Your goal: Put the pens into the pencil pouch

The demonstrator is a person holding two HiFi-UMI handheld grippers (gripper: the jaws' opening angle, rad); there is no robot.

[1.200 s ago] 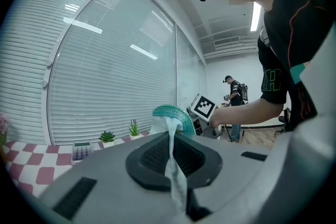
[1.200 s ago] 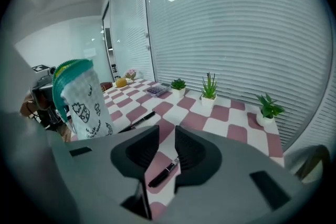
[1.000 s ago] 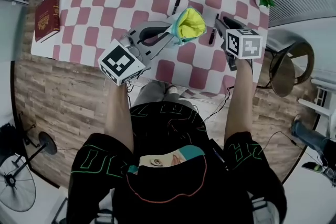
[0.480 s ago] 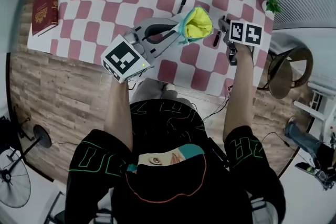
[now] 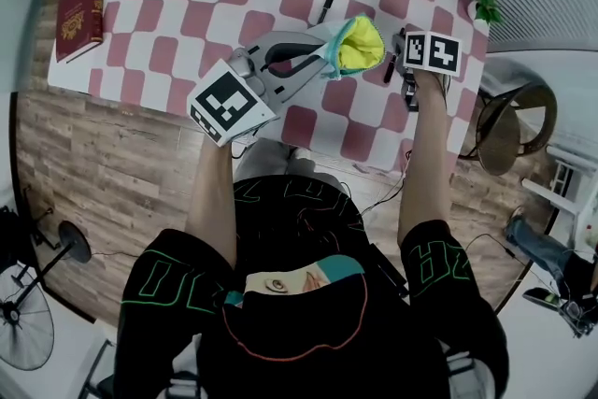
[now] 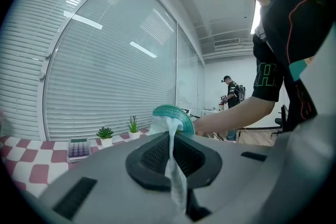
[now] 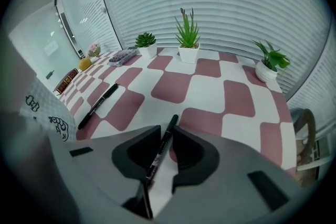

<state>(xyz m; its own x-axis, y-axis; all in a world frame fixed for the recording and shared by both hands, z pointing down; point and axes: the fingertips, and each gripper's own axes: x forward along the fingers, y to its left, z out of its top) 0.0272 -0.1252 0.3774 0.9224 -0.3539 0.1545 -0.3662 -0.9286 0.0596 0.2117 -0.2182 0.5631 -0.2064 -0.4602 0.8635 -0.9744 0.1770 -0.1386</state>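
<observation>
– So, head view first: where's the pencil pouch (image 5: 360, 43)?
– Over the checked table (image 5: 187, 5), mouth open, yellow lining showing. L gripper (image 5: 320, 61) is on the pouch's edge nearest the person, clenched on it.
– Pens?
– Two, both black. One pen (image 5: 389, 68) lies just R of the pouch. Its long axis runs away from the person, a bit tilted. R gripper (image 5: 399, 42) is right over it. The second pen (image 5: 324, 7) sits on the pouch's far side, near but not touching, w/ approx the same axis.
– L gripper view?
– Jaws are shut tight on a fold of the pouch's white fabric. The teal zip rim stands just past the fingertips. The person's forearm (image 6: 236, 115) crosses behind that rim.
– R gripper view?
– The pen's btw the jaws, lengthwise along them. One end pokes past the fingertips, pointing twd the potted plants (image 7: 187, 34). The jaws are closing and flank it close. A strip of cloth shows btw the pen & one jaw lower down, so it's not clamped as far as I can see.
– And the pouch there?
– At the far L edge, white w/ small drawings. The second pen lies just R of it on a slant, far end angled up & R.
</observation>
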